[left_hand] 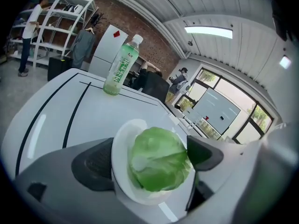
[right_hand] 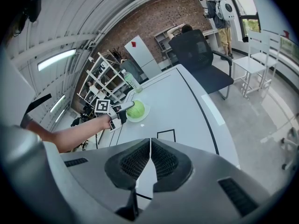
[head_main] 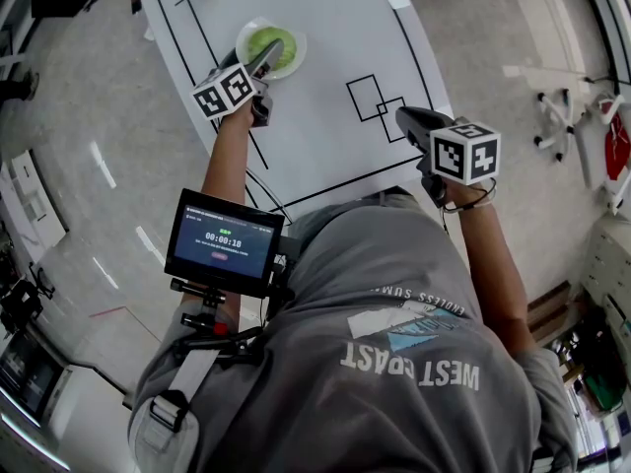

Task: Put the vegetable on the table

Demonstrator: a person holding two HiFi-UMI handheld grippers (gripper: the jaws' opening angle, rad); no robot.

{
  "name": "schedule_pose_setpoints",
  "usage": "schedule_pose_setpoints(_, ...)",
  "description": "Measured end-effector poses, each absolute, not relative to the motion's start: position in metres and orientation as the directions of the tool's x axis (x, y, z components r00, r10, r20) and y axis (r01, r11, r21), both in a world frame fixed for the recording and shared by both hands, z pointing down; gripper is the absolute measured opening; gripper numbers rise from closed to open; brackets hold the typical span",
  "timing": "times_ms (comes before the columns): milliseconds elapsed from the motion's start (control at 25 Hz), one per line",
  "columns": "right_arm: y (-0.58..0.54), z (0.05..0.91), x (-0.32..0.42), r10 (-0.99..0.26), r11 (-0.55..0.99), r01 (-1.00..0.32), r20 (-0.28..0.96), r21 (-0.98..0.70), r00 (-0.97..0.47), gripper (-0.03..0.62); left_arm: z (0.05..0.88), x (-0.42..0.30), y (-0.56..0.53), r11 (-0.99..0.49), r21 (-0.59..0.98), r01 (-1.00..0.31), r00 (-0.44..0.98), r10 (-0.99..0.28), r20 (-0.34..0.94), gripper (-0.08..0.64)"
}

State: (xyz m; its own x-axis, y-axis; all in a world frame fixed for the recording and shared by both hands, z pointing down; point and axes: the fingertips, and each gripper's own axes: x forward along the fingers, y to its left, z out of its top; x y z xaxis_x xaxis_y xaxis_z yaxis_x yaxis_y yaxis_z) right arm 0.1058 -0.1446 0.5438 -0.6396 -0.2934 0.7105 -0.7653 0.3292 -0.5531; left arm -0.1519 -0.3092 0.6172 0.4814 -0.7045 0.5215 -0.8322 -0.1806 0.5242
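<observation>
left gripper point(head_main: 270, 55) apart round one cabbage point(left_hand: 159, 160) – one plate point(left_hand: 120, 148) | right gripper point(right_hand: 149, 164) together | one bottle point(left_hand: 120, 65)

Outstretched left gripper point(head_main: 269, 55), jaws wide apart; right gripper point(head_main: 407, 119) closer in, jaws together.

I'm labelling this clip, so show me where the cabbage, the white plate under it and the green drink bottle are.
cabbage point(left_hand: 159, 160), left gripper view, middle of the leafy head.
white plate point(left_hand: 119, 155), left gripper view, bare left rim.
green drink bottle point(left_hand: 120, 69), left gripper view, middle of its label.
</observation>
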Motion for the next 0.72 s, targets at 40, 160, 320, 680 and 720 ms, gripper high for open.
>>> schedule_pose_setpoints(40, -0.145, 0.544, 0.106, -0.293, 0.33, -0.765, 0.71, -0.553, -0.64, 0.009, 0.616, -0.152, -0.31, -0.192, 0.507, -0.84, 0.478, -0.704, 0.525, 0.469)
schedule_pose_setpoints(160, -0.145, 0.544, 0.104, -0.293, 0.331, -0.764, 0.709, -0.553, -0.641, 0.009, 0.613, -0.15, -0.312, -0.217, 0.458, -0.862, 0.462, -0.709, 0.533, 0.472)
schedule_pose_setpoints(320, -0.144, 0.542, 0.104, -0.295, 0.33, -0.766, 0.711, -0.551, -0.639, 0.009, 0.607, -0.152, -0.315, -0.231, 0.409, -0.883, 0.438, -0.721, 0.537, 0.474)
schedule_pose_setpoints(680, -0.144, 0.543, 0.103, -0.29, 0.329, -0.765, 0.711, -0.554, -0.64, 0.009, 0.603, -0.161, -0.317, -0.257, 0.294, -0.921, 0.382, -0.747, 0.544, 0.471)
schedule_pose_setpoints(720, -0.143, 0.544, 0.103, -0.288, 0.329, -0.764, 0.711, -0.555, -0.641, 0.009, 0.604, -0.163, -0.317, -0.26, 0.282, -0.924, 0.377, -0.747, 0.548, 0.47)
